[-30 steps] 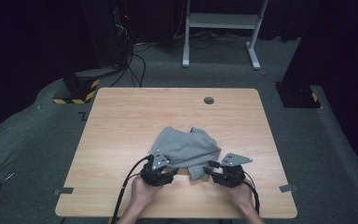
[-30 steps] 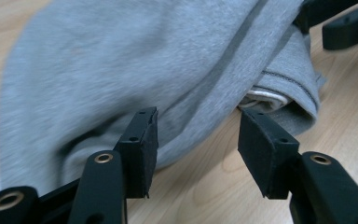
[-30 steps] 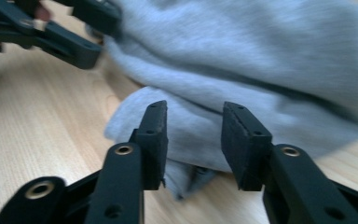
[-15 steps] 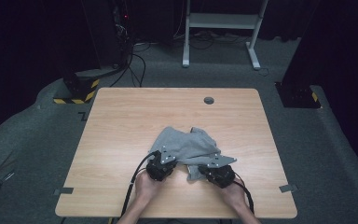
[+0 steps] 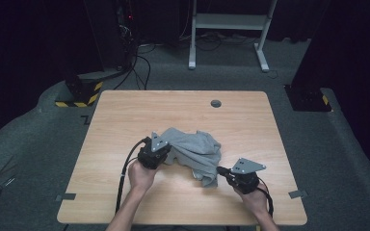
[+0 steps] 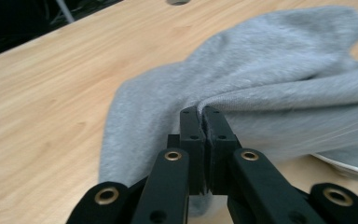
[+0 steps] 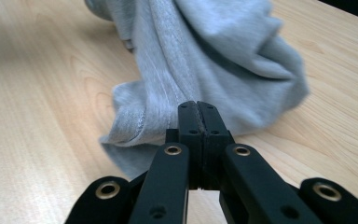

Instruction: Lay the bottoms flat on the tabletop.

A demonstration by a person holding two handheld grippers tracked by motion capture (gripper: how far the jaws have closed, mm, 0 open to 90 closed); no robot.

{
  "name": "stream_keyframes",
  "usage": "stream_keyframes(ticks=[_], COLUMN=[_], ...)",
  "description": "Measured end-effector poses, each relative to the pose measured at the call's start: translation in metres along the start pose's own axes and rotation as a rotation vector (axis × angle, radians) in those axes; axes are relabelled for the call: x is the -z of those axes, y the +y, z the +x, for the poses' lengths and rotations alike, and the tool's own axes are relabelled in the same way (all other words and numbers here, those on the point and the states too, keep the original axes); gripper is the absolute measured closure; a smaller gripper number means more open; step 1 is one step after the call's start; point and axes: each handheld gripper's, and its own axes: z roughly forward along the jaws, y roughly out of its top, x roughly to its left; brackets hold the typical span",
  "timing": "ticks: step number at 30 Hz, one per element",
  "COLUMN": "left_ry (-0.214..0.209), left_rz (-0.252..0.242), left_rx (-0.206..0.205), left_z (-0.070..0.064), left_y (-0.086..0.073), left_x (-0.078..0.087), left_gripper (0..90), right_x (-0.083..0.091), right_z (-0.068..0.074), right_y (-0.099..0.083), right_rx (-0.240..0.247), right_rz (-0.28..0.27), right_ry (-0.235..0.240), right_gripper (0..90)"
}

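Moved: the right gripper [image 5: 220, 170] has swung out to the right since half a second ago, drawing the grey garment [image 5: 192, 151] into a longer shape; the left gripper [image 5: 166, 153] has edged up.
Left fingers: pressed together on a fold of cloth right at their tips.
Right fingers: shut, with the hem at their tips (whether cloth is pinched, I cannot tell).
Garment: bunched on the counter [image 5: 125, 120] between both pairs of fingers.
Progress: early; spreading begun, cloth still crumpled, flattening and folding left.
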Motion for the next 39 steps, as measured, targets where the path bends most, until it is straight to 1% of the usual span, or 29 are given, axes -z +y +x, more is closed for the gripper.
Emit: stream_keyframes(ticks=[1, 2, 3, 4, 5, 6, 9, 12, 13, 14, 16, 18, 20, 21, 24, 25, 26, 28, 30, 31, 32, 33, 34, 35, 36, 37, 39], left_ry=[0.004, 0.023, 0.031, 0.022, 0.016, 0.016, 0.028, 0.027, 0.022, 0.005, -0.016, -0.025, -0.031, -0.04, -0.042, -0.039, -0.027, -0.011, -0.005, -0.007, -0.019, -0.037, -0.049, -0.056, -0.066, -0.074, -0.079], left_rz=[0.01, 0.037, 0.056, 0.066, 0.071, 0.076, 0.062, 0.015, 0.008, -0.001, 0.008, 0.026, 0.028, 0.035, 0.067, 0.077, 0.082, 0.086, 0.086, 0.084, 0.087, 0.093, 0.099, 0.094, 0.088, 0.083, 0.066], left_rx=[0.006, 0.009, 0.01, 0.007, -0.001, -0.017, -0.049, -0.052, -0.051, -0.055, -0.066, -0.08, -0.075, -0.065, -0.053, -0.041, -0.029, -0.018, -0.006, -0.003, 0.005, 0.026, 0.034, 0.034, 0.039, 0.04, 0.029], left_z=[0.001, 0.002, 0.002, 0.0, -0.002, -0.006, -0.016, -0.022, -0.023, -0.024, -0.026, -0.029, -0.032, -0.034, -0.037, -0.037, -0.037, -0.036, -0.036, -0.036, -0.035, -0.033, -0.031, -0.028, -0.026, -0.024, -0.02], left_y=[-0.001, -0.003, -0.005, -0.008, -0.01, -0.013, -0.019, -0.024, -0.026, -0.028, -0.032, -0.037, -0.043, -0.047, -0.055, -0.057, -0.057, -0.055, -0.052, -0.052, -0.051, -0.05, -0.048, -0.047, -0.046, -0.043, -0.038], left_x=[-0.004, -0.012, -0.017, -0.02, -0.022, -0.022, -0.012, 0.005, 0.009, 0.014, 0.019, 0.023, 0.023, 0.021, 0.009, 0.003, -0.004, -0.014, -0.021, -0.023, -0.025, -0.026, -0.026, -0.024, -0.02, -0.016, -0.005], left_gripper=[86.9, 85.8, 82.2, 78.9, 71.7, 71.7, 60.6, 54.5, 53.0, 51.5, 49.2, 48.5, 48.3, 48.3, 47.9, 47.6, 47.2, 45.1, 45.5, 50.7, 57.7, 63.5, 70.9, 76.6, 80.5, 82.8, 83.9], right_x=[0.0, -0.002, -0.005, -0.008, -0.011, -0.011, -0.007, -0.005, -0.004, -0.003, 0.0, 0.0, -0.001, -0.002, -0.01, -0.013, -0.017, -0.025, -0.035, -0.041, -0.044, -0.047, -0.048, -0.047, -0.044, -0.041, -0.034], right_z=[-0.003, -0.005, -0.008, -0.009, -0.009, -0.009, -0.006, -0.003, -0.001, 0.001, 0.005, 0.009, 0.012, 0.013, 0.015, 0.016, 0.017, 0.016, 0.014, 0.012, 0.012, 0.011, 0.011, 0.012, 0.012, 0.011, 0.011], right_y=[-0.001, -0.002, -0.003, -0.004, -0.006, -0.006, -0.007, -0.008, -0.007, -0.007, -0.007, -0.006, -0.006, -0.006, -0.005, -0.005, -0.005, -0.003, -0.004, -0.005, -0.005, -0.006, -0.007, -0.007, -0.007, -0.006, -0.004], right_rx=[-0.011, -0.02, -0.04, -0.05, -0.065, -0.065, -0.078, -0.076, -0.072, -0.068, -0.058, -0.045, -0.038, -0.037, -0.036, -0.037, -0.039, -0.043, -0.05, -0.058, -0.058, -0.057, -0.05, -0.036, -0.031, -0.027, -0.014], right_rz=[-0.003, -0.002, 0.01, 0.02, 0.018, 0.018, -0.002, -0.009, -0.015, -0.019, -0.035, -0.039, -0.04, -0.037, -0.016, -0.003, 0.012, 0.042, 0.073, 0.093, 0.103, 0.113, 0.114, 0.106, 0.098, 0.086, 0.069], right_ry=[-0.001, 0.002, 0.003, 0.006, 0.019, 0.019, 0.021, 0.027, 0.027, 0.024, 0.023, 0.032, 0.042, 0.045, 0.059, 0.062, 0.065, 0.067, 0.069, 0.079, 0.086, 0.094, 0.094, 0.087, 0.084, 0.08, 0.064], right_gripper=[89.8, 89.7, 89.3, 88.9, 85.4, 85.4, 72.2, 66.7, 64.7, 63.8, 63.8, 63.6, 63.1, 62.6, 59.4, 57.7, 56.0, 53.8, 55.6, 60.9, 64.3, 68.5, 74.2, 78.7, 81.3, 82.4, 83.1])
